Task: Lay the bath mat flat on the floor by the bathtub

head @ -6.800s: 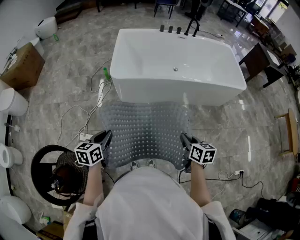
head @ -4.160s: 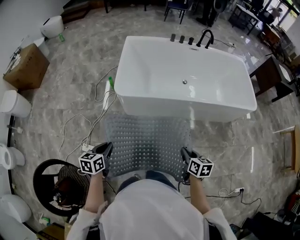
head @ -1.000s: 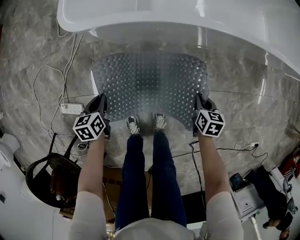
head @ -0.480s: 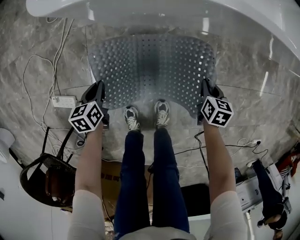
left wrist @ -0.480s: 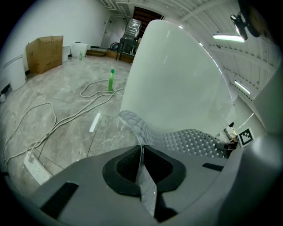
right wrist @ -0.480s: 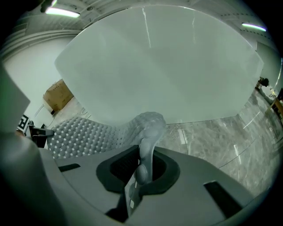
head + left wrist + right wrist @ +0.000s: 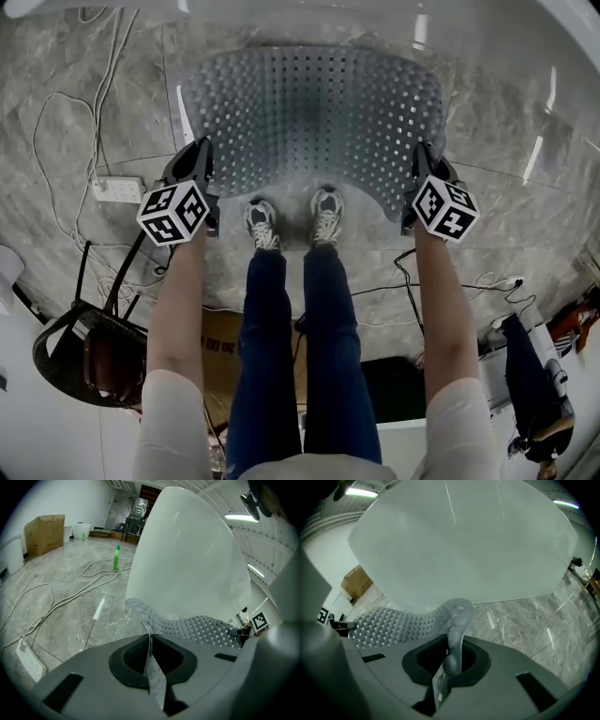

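By the glossy bathtub (image 7: 459,541), left hand-held gripper (image 7: 199,156) and right hand-held gripper (image 7: 424,159) pinch the perforated bath mat (image 7: 314,112).

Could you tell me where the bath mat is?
Head view, top centre: the bath mat spreads between the bathtub and the person's shoes, near corners pinched by the left gripper and right gripper.

The mat (image 7: 309,122) looks like soft translucent grey plastic, knobbed and perforated. At twelve o'clock beyond it, the tub (image 7: 187,559) is glossy, smooth white. The floor (image 7: 84,122) is polished, veined grey stone tile.
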Demonstrator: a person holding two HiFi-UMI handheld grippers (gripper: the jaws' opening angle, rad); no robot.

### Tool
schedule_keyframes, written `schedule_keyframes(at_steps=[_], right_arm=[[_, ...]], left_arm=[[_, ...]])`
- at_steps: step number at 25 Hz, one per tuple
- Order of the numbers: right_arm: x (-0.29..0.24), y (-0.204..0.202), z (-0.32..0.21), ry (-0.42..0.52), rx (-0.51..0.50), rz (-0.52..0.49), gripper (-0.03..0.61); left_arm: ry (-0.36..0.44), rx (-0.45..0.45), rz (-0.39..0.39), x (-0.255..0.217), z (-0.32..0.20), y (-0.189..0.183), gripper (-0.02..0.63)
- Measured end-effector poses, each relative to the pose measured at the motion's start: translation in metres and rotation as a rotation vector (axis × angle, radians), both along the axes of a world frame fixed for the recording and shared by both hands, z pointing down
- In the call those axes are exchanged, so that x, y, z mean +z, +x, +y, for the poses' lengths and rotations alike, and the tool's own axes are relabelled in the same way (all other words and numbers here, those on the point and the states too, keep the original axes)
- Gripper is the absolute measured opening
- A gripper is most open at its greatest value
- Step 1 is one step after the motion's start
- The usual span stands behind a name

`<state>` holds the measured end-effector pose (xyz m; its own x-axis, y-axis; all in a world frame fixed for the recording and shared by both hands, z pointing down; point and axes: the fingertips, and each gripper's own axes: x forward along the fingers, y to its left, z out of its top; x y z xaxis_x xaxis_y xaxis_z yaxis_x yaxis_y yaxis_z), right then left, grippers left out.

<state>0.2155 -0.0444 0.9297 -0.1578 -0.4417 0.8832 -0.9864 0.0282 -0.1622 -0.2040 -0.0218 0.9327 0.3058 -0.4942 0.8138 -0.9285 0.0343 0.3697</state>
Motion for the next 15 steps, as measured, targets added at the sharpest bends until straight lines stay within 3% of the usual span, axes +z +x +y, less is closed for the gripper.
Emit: schedule_keyframes(at_steps=[15], right_arm=[[0.031,0.027,0.006,0.000,0.012,0.017,0.041]], left_arm=[[0.007,0.050,-0.026,0.037,-0.005,0.010,0.044]])
